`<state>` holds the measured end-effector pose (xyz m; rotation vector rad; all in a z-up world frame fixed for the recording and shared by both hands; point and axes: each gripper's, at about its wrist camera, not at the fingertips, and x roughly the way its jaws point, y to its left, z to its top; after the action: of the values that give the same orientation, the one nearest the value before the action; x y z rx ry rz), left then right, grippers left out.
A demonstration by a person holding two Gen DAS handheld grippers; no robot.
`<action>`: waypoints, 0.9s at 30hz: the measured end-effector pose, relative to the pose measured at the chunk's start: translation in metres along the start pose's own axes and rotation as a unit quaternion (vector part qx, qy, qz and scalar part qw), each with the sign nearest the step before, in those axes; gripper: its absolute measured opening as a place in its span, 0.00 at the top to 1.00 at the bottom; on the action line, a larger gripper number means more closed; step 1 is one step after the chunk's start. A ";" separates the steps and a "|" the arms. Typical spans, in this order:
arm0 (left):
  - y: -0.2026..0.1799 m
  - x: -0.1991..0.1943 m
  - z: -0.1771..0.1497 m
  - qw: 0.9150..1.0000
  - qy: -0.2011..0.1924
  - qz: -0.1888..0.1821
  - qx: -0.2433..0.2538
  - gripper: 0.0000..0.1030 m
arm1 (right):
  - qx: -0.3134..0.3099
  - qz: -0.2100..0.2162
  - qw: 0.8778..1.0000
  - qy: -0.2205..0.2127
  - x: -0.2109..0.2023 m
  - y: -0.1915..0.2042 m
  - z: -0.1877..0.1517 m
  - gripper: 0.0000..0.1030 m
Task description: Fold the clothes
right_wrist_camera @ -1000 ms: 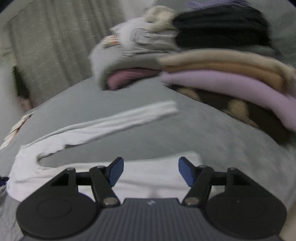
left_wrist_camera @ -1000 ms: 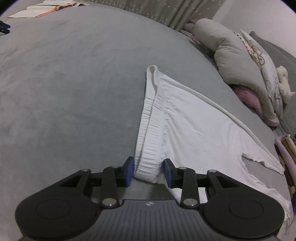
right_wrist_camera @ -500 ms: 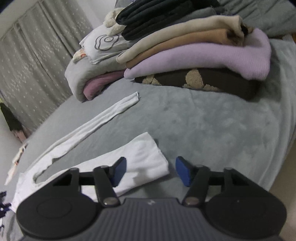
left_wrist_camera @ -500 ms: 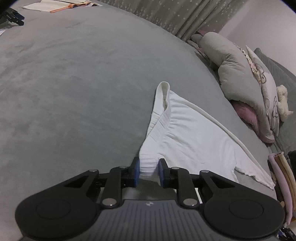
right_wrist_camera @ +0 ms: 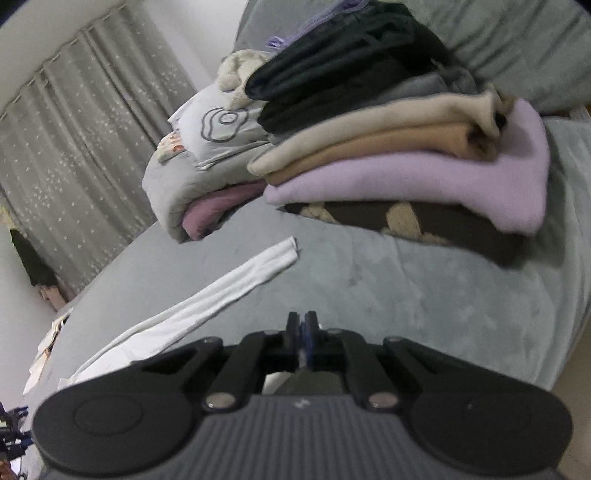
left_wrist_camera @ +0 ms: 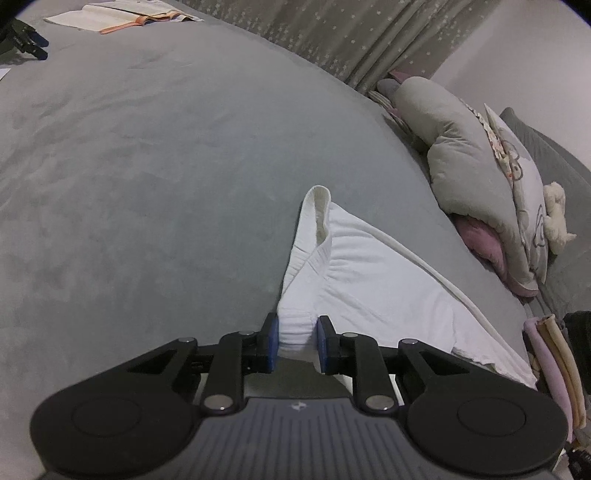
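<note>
White trousers (left_wrist_camera: 369, 288) lie spread on the grey bed (left_wrist_camera: 147, 184). My left gripper (left_wrist_camera: 295, 339) is shut on the near end of their elastic waistband, which rises in a fold toward the pads. In the right wrist view one trouser leg (right_wrist_camera: 221, 295) stretches flat toward the clothes pile. The other leg is hidden under my right gripper (right_wrist_camera: 303, 343). That gripper's jaws are pressed together, with only a thin pale sliver of cloth showing between the pads.
A tall stack of folded clothes (right_wrist_camera: 406, 166) in black, beige, lilac and brown stands just beyond the far leg. Grey and pink pillows (left_wrist_camera: 472, 177) line the bed's right side. An open book (left_wrist_camera: 122, 16) lies at the far left edge. Curtains (right_wrist_camera: 74, 147) hang behind.
My left gripper has closed on the waistband and raised it slightly. My right gripper has shut from wide open over the near leg's cuff, which has gone out of sight beneath it.
</note>
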<state>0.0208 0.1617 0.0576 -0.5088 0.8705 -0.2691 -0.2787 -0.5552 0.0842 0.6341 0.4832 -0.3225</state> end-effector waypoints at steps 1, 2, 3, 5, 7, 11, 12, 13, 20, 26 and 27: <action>0.001 -0.001 0.000 1.000 0.001 0.000 0.001 0.82 | 0.003 0.000 1.000 0.001 -0.001 0.000 0.001 0.98; 0.002 -0.001 -0.001 1.000 0.002 0.001 0.002 0.82 | 0.004 0.001 1.000 0.002 -0.002 0.000 0.002 0.98; 0.004 -0.001 -0.002 1.000 0.005 0.003 0.005 0.82 | 0.007 0.001 1.000 0.005 -0.003 -0.001 0.001 0.98; 0.007 0.000 -0.003 1.000 0.013 0.007 0.010 0.82 | 0.012 -0.009 1.000 0.017 0.000 -0.007 -0.003 0.98; 0.008 0.000 -0.005 0.999 0.021 0.013 0.021 0.82 | 0.020 -0.019 0.999 0.032 0.004 -0.015 -0.009 0.98; 0.007 -0.001 -0.008 0.998 0.034 0.028 0.054 0.81 | 0.017 -0.034 0.998 0.054 0.004 -0.028 -0.024 0.93; 0.008 -0.001 -0.007 0.997 0.036 0.033 0.058 0.78 | 0.009 -0.044 0.998 0.053 0.003 -0.029 -0.025 0.93; 0.008 -0.002 -0.006 0.997 0.037 0.036 0.060 0.78 | 0.002 -0.051 0.997 0.051 0.002 -0.030 -0.024 0.90; 0.019 -0.009 0.001 0.997 0.018 0.060 0.042 0.73 | -0.086 -0.047 0.994 0.056 0.020 -0.015 -0.003 0.63; 0.017 -0.004 -0.001 0.997 0.019 0.065 0.049 0.73 | -0.126 -0.073 0.984 0.103 0.063 -0.007 -0.010 0.94; 0.016 -0.003 0.000 0.997 0.017 0.064 0.050 0.73 | -0.134 -0.077 0.983 0.101 0.064 -0.005 -0.009 0.96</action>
<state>0.0187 0.1762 0.0512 -0.3544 0.9141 -0.2030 -0.2307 -0.5622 0.0417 0.3684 0.7585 -0.3336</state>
